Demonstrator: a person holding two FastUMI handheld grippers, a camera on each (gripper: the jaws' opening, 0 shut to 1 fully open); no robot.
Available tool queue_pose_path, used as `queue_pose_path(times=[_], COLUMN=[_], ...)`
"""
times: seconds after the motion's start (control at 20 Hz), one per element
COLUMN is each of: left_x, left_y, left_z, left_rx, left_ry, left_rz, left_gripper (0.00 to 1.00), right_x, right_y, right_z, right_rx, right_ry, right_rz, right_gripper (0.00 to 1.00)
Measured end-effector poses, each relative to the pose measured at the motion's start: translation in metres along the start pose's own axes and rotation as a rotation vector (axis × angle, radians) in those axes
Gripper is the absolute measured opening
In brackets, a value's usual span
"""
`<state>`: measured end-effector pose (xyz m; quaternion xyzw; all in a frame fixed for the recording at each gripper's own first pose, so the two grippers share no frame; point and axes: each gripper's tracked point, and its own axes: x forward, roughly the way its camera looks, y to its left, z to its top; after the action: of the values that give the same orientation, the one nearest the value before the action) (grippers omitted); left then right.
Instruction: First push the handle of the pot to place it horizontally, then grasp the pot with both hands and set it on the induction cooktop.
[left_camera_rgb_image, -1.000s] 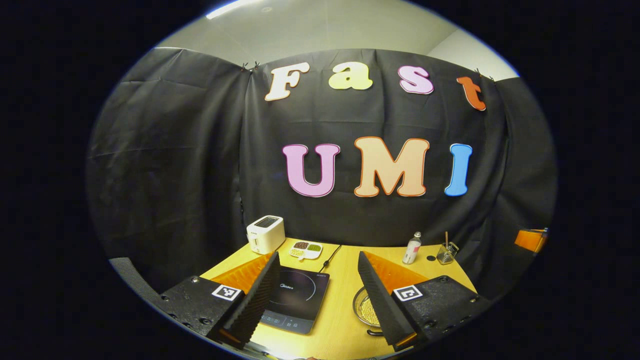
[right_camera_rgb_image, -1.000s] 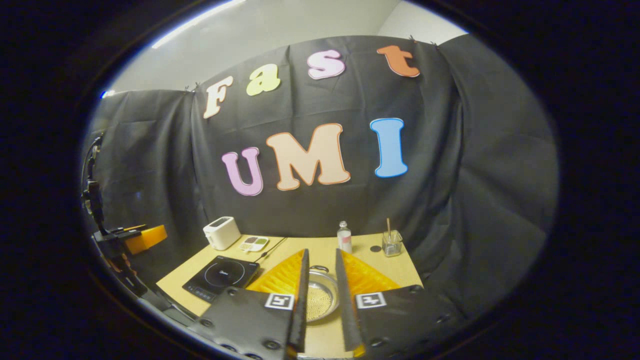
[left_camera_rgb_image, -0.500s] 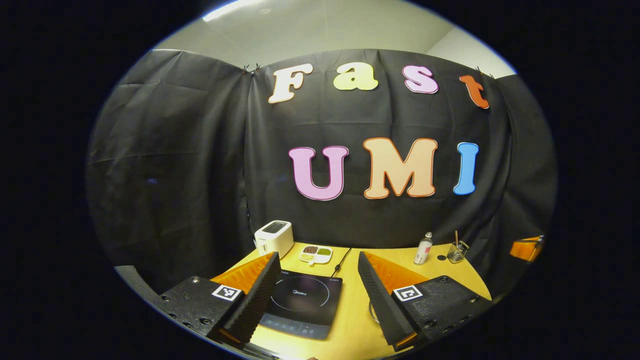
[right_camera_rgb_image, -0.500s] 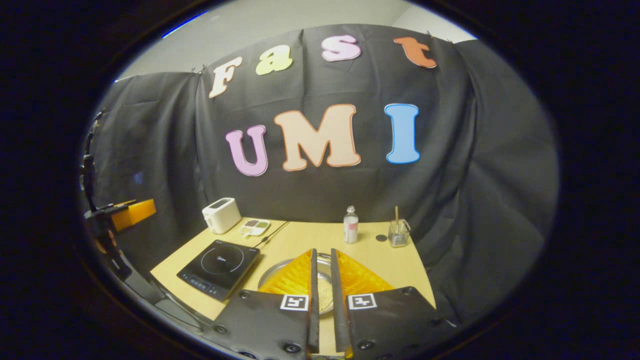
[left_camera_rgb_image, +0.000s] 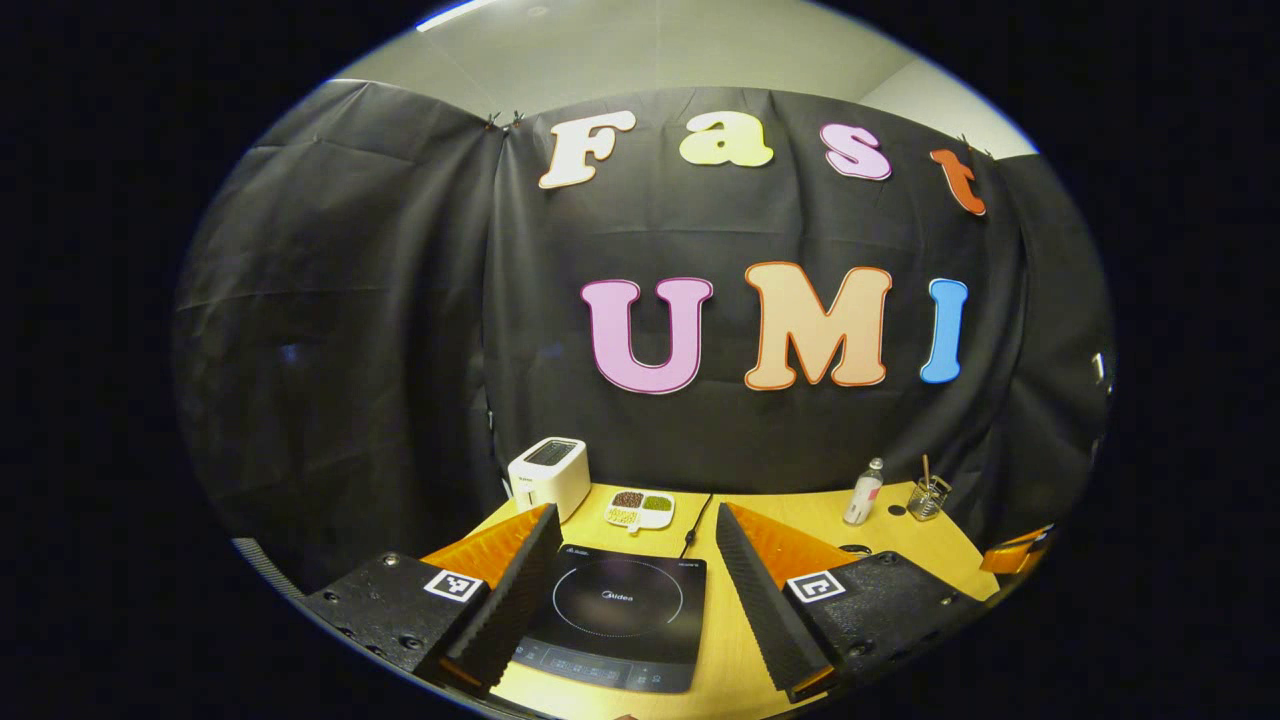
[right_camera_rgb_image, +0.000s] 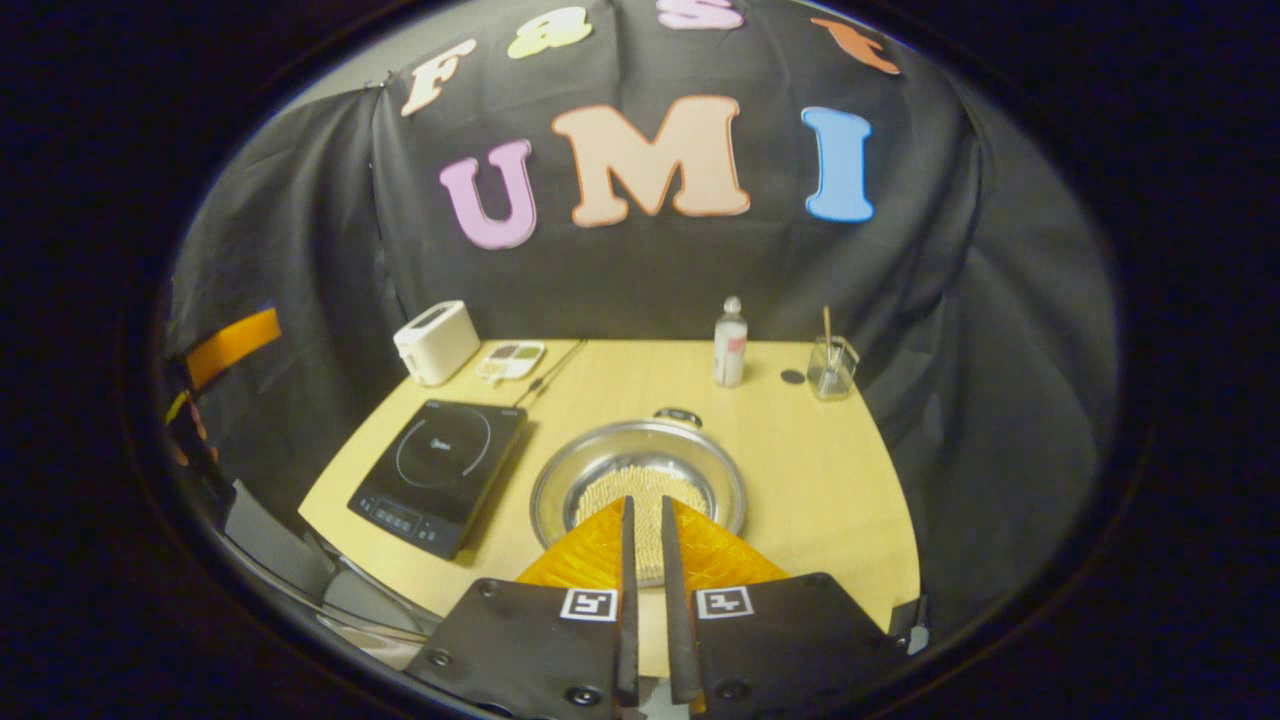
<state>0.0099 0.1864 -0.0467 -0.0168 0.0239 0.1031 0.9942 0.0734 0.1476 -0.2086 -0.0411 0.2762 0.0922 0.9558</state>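
Left gripper: jaws were spread wide and held nothing; the cooktop showed between the fingers. Its own view had swung since a second ago: the pot, then seen behind the right finger, had slipped out of sight, and the cooktop had come to the middle of the gap.

Right gripper: jaws were nearly pressed together, a thin slit left between them, pinching nothing. A second ago the gap was clearly wider. The tips hovered over the near rim of the pot.

Pot: sat on the table just right of the cooktop, not touching it, with pale grains inside. One dark handle showed at the far rim, pointing toward the back wall. In the right gripper view the pot had gone from half hidden behind the fingers to almost wholly in sight, as the camera tipped down toward the table.

Cooktop: lay flat at the table's left part, bare on top, control strip toward the near edge; its cord ran toward the back.

Table: much more of its top showed in the right gripper view than a second ago.

Toaster: stood at the back left corner, place unchanged.

Dish: sat just right of the toaster, behind the cooktop.

Bottle: stood upright at the back, behind the pot.

Glass: stood right of the bottle, a stick in it; a small dark disc lay between the two.
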Motion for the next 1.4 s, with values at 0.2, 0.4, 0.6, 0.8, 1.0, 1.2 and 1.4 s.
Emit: queue_pose_path(times=[0.2, 0.4, 0.6, 0.8, 1.0, 1.2, 1.4], left_x=[0.019, 0.034, 0.044, 0.049, 0.053, 0.055, 0.055], left_y=[0.020, 0.038, 0.053, 0.063, 0.070, 0.071, 0.068], left_z=[-0.012, -0.024, -0.035, -0.044, -0.054, -0.061, -0.062], left_rx=[-0.013, -0.018, -0.009, -0.005, -0.026, -0.038, -0.036], left_ry=[0.024, 0.049, 0.070, 0.091, 0.111, 0.124, 0.114], left_rz=[-0.013, -0.024, -0.026, -0.026, -0.025, -0.038, -0.067], left_gripper=[0.95, 0.91, 0.91, 0.91, 0.95, 0.95, 0.95], right_x=[0.032, 0.053, 0.065, 0.083, 0.096, 0.103, 0.109], right_y=[0.010, 0.014, -0.001, -0.010, -0.009, -0.004, 0.007], right_z=[-0.059, -0.110, -0.147, -0.179, -0.202, -0.206, -0.202], right_rx=[0.092, 0.221, 0.252, 0.247, 0.207, 0.169, 0.173], right_ry=[0.217, 0.389, 0.487, 0.537, 0.555, 0.538, 0.509], right_rz=[-0.013, -0.047, -0.114, -0.177, -0.197, -0.212, -0.213], right_gripper=[0.14, 0.14, 0.15, 0.14, 0.14, 0.14, 0.13])
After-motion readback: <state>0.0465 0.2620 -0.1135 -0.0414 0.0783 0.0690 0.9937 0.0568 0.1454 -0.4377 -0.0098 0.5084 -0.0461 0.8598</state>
